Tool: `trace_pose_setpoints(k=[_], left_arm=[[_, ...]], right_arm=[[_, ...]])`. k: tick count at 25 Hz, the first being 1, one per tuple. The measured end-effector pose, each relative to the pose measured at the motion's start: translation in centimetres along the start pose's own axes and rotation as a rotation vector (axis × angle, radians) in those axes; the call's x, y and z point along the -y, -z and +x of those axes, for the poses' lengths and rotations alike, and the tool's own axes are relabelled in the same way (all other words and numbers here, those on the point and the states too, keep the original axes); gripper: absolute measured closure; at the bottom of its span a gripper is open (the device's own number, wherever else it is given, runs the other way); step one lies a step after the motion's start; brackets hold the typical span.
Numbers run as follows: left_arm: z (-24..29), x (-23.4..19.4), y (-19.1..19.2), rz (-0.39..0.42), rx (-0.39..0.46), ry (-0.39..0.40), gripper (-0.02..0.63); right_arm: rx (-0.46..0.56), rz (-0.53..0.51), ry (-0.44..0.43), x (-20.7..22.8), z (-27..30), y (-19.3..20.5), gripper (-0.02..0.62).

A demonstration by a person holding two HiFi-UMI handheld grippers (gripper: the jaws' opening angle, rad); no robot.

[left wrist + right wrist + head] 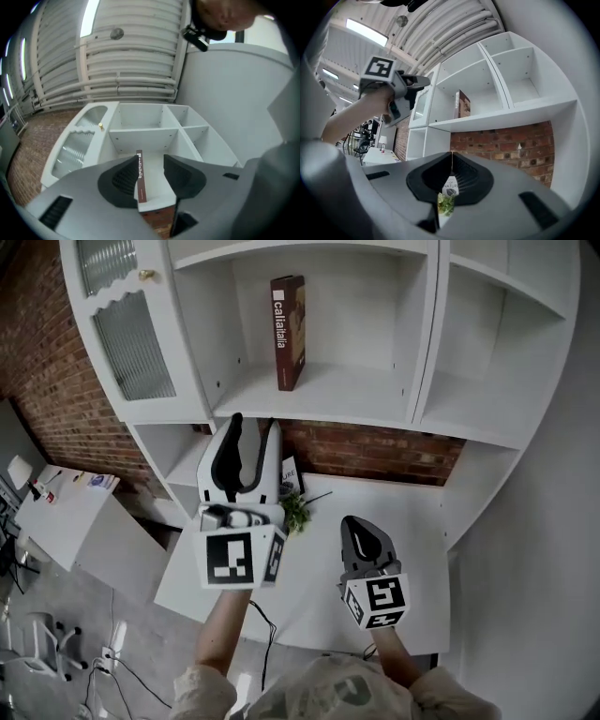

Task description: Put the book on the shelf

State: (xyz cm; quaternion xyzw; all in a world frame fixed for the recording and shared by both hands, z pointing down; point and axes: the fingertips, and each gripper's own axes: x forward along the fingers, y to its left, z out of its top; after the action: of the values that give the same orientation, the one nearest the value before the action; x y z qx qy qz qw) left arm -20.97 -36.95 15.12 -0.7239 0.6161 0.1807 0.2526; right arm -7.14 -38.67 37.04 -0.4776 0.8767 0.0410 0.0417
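Observation:
A dark red book [288,331] stands upright on the middle shelf [347,395] of a white shelf unit, alone in its compartment. My left gripper [254,423] is raised just below and in front of that shelf. Its jaws stand apart with nothing between them. In the left gripper view the book [140,183] shows beyond the gap of the left gripper [150,164], apart from the pads. My right gripper [354,523] hangs low over the white table, jaws closed together and empty. The right gripper view shows the book [462,104] above the right gripper [451,157].
A small green plant [295,512] with a label stands on the white table [412,549] against the brick wall. A ribbed-glass cabinet door [131,334] flanks the book's compartment on the left. Open compartments lie right [487,352]. A white side desk [66,512] stands far left.

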Motion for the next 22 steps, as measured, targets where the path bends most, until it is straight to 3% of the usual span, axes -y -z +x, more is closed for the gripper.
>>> trace_pose_setpoints(k=[2,5,10,13,22], left_arm=[[-3.9,1.2,0.3,0.041,-0.003,-0.036,0.481],[-8.8,2.4,2.6,0.050,-0.091,-0.074,0.585],[-15.5,2.5,6.8,-0.012,-0.215,-0.145,0.592],[-18.0,3.3,9.2,-0.062,-0.275,-0.147,0.594],[-19.8,3.7,9.0,-0.067,-0.298,-0.121,0.594]], right_arm=[[0.013,-0.021,-0.018,-1.1,-0.6,-0.7,0.578],[0.047,-0.063,-0.041,-2.8,-1.5,-2.2,0.578],[0.082,-0.088,-0.094,-6.3,-3.5,-3.5,0.578],[0.067,-0.129,-0.103,-8.2,-4.6,-2.7,0.578],[0.046,-0.107,-0.111,-10.5,-6.1,-2.7,0.578]])
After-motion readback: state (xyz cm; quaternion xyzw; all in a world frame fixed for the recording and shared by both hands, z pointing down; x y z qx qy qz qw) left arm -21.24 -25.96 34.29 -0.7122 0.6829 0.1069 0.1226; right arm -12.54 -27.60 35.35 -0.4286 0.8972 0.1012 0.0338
